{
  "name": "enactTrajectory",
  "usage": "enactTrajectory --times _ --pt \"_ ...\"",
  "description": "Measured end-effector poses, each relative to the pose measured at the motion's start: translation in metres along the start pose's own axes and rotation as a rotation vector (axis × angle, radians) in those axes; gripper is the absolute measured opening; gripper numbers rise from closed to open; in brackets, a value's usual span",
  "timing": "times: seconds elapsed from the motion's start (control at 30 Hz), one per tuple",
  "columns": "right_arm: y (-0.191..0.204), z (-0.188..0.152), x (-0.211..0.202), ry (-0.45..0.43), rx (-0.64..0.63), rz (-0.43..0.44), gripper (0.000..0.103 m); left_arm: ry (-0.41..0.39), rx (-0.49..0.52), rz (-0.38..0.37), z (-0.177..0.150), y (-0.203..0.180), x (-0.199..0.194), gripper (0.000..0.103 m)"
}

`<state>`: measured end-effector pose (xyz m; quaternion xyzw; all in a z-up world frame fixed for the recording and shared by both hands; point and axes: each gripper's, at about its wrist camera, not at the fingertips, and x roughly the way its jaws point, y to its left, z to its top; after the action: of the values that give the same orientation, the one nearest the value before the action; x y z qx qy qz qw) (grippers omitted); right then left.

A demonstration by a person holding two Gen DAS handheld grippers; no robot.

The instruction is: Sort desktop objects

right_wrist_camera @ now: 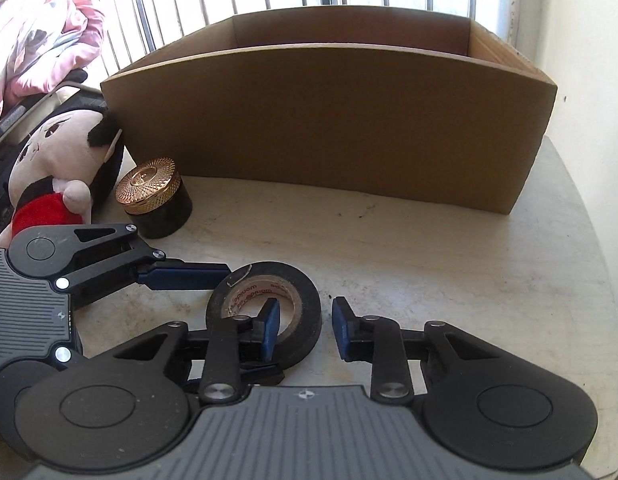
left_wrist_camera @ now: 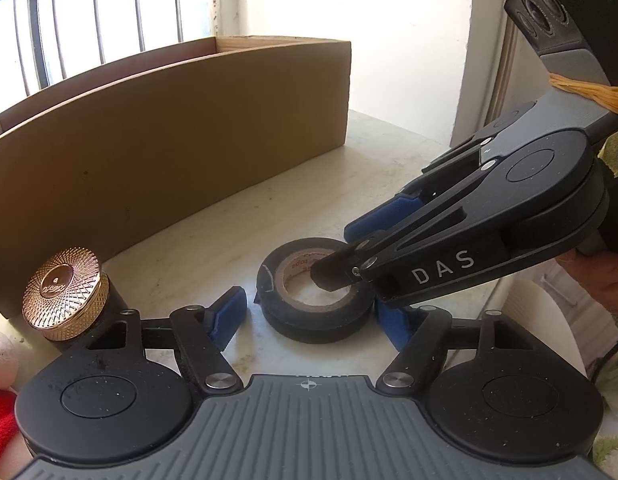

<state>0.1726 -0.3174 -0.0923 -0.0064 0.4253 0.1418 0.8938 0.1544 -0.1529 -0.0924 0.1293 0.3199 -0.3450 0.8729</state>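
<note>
A roll of black tape (left_wrist_camera: 277,276) (right_wrist_camera: 309,288) lies flat on the white table (right_wrist_camera: 429,264). My left gripper (left_wrist_camera: 311,318) stands open around the whole roll. Its left pad is clear of the roll and its right pad is close to the roll's side. My right gripper (right_wrist_camera: 307,328) (left_wrist_camera: 349,252) reaches in from the right and straddles the roll's wall. One of its fingers (right_wrist_camera: 271,326) is inside the hole and the other is just outside, with a thin strip of table showing between that pad and the tape.
An open cardboard box (right_wrist_camera: 329,120) (left_wrist_camera: 169,140) stands behind the tape. A black jar with a gold lid (right_wrist_camera: 153,196) (left_wrist_camera: 65,284) and a plush doll (right_wrist_camera: 57,168) sit at the left. The round table's edge curves past on the right, and window bars are behind.
</note>
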Motion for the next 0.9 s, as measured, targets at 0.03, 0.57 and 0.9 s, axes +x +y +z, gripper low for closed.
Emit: enactTrajectory --times 0.03,0.57,0.9 --pt "0.000 0.000 0.000 0.000 0.001 0.006 0.027 -0.002 0.002 -0.003 0.001 -0.001 0.000 0.068" --pt "-0.003 0.006 -0.015 -0.064 0.034 -0.008 0.025 -0.039 0.001 -0.006 0.015 0.001 0.010 0.064" --pt "0.000 0.045 -0.061 -0.226 -0.005 -0.021 0.024 -0.139 0.049 0.040 0.054 0.004 -0.009 0.064"
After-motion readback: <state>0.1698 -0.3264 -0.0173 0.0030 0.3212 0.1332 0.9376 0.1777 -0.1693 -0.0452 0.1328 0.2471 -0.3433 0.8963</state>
